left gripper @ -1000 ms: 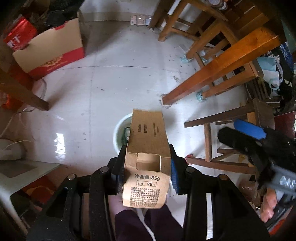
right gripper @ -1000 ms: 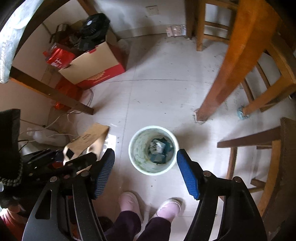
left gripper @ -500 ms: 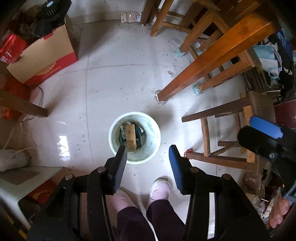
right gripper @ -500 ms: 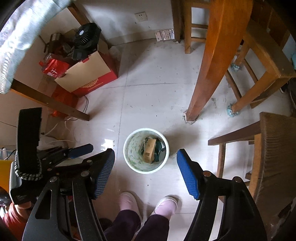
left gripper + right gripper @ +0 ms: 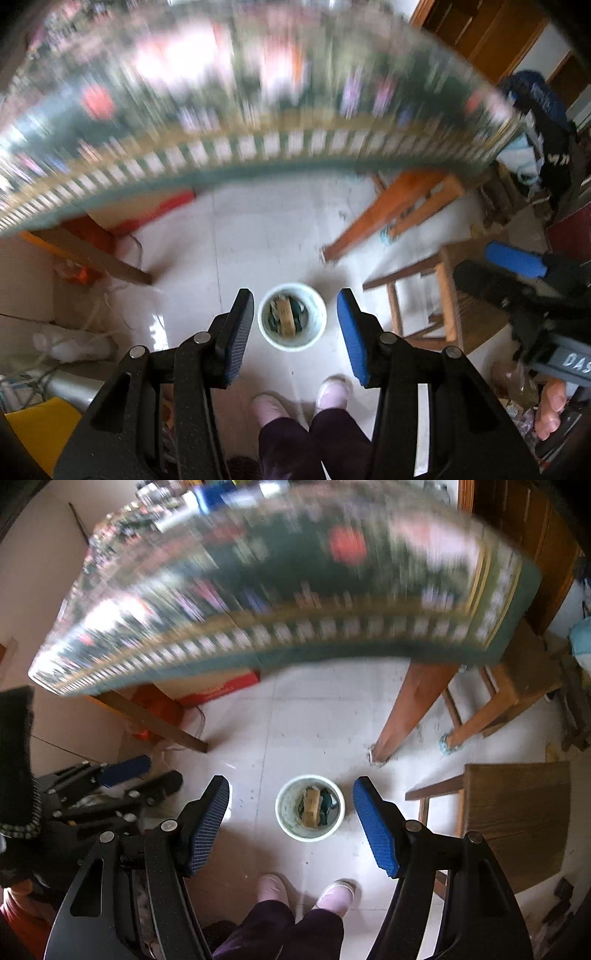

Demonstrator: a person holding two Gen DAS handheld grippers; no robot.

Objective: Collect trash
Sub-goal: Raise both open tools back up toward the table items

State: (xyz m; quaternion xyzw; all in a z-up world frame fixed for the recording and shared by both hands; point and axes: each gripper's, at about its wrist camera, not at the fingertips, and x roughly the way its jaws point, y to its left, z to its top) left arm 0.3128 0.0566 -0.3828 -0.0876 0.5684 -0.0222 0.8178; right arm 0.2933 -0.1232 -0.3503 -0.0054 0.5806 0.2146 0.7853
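A small white trash bin point(image 5: 292, 320) stands on the tiled floor far below both grippers; it also shows in the right wrist view point(image 5: 310, 807). A brown cardboard box point(image 5: 286, 322) lies inside it among dark green wrappers, and shows in the right wrist view too point(image 5: 312, 806). My left gripper point(image 5: 295, 332) is open and empty, high above the bin. My right gripper point(image 5: 291, 823) is open and empty, also high above the bin. The right gripper shows at the right edge of the left wrist view point(image 5: 517, 273); the left gripper shows at the left in the right wrist view point(image 5: 122, 779).
A table with a patterned green cloth point(image 5: 258, 122) fills the upper view, blurred; it also shows in the right wrist view point(image 5: 295, 590). Its wooden legs point(image 5: 410, 709) and wooden stools point(image 5: 517, 812) stand around the bin. A red and tan cardboard box point(image 5: 218, 686) sits under the table. The person's feet point(image 5: 303, 398) are near the bin.
The left gripper opened and the brown box dropped into the bin. Both grippers then rose and tilted up, so the bin looks smaller and the tabletop came into view.
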